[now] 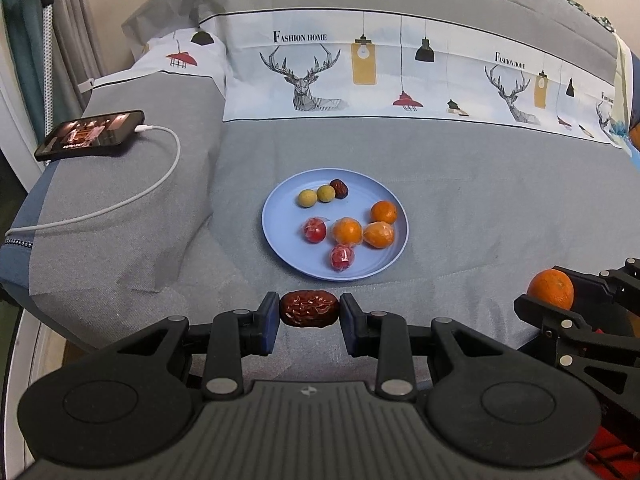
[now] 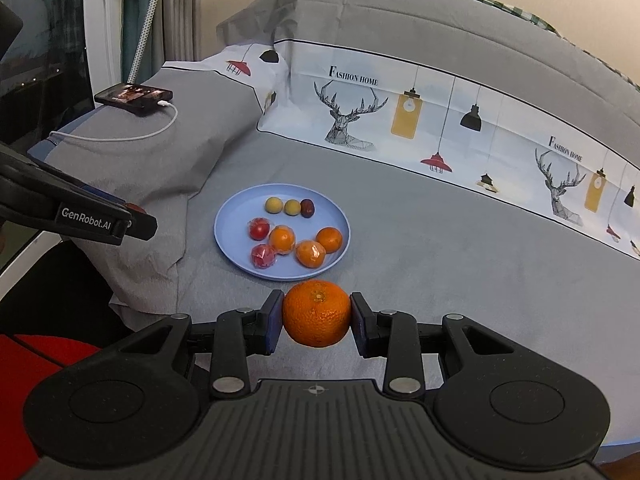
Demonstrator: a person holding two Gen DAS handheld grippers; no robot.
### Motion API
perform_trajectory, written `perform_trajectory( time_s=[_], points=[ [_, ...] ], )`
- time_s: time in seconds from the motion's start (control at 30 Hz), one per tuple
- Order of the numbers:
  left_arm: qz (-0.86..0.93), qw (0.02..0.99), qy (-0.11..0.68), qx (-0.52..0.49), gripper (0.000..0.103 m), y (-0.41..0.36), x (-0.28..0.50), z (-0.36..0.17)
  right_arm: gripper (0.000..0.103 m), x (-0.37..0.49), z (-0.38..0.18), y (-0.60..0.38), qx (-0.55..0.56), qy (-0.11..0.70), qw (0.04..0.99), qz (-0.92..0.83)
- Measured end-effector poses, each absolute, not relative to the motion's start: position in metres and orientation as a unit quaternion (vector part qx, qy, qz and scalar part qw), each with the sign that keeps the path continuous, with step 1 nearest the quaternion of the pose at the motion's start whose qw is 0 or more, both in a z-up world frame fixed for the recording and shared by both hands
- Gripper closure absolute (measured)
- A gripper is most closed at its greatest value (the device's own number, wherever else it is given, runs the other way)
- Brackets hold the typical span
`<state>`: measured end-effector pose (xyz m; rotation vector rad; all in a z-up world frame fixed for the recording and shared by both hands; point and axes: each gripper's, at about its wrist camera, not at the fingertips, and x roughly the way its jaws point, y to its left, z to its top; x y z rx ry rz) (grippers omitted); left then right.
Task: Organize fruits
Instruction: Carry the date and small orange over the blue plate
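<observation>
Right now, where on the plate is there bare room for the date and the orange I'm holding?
Blue plate: bare along its near-left rim, and at the far right beyond the orange fruit. The centre is crowded. Left gripper holds the date; right gripper the orange.

Black plastic left gripper [image 1: 309, 314] and right gripper [image 2: 317, 314], blue-padded fingers [image 1: 267, 322], silver pivot screws, ribbed grey base, white "GenRobot.AI" lettering.

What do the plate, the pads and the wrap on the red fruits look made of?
Plate: likely plastic or melamine, matte pale blue, even colour with a soft sheen and a thin rim.
Left gripper pads: probably rubber or foam, dull blue, no glare, pressed on the date.
Wrap on the red fruits: thin clear film, with crinkles and bright glints.
</observation>
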<state>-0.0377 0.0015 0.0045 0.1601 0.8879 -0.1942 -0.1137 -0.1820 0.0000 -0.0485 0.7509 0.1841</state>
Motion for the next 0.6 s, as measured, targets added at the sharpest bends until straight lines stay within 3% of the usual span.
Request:
perform_trajectory(
  time_s=[0.6],
  points=[
    [-0.089,0.892,0.438,0.072,0.068,0.004,-0.019,0.001,0.066,-0.101,-0.009,-0.177,-0.032,0.379,0.92,0.094]
  ],
)
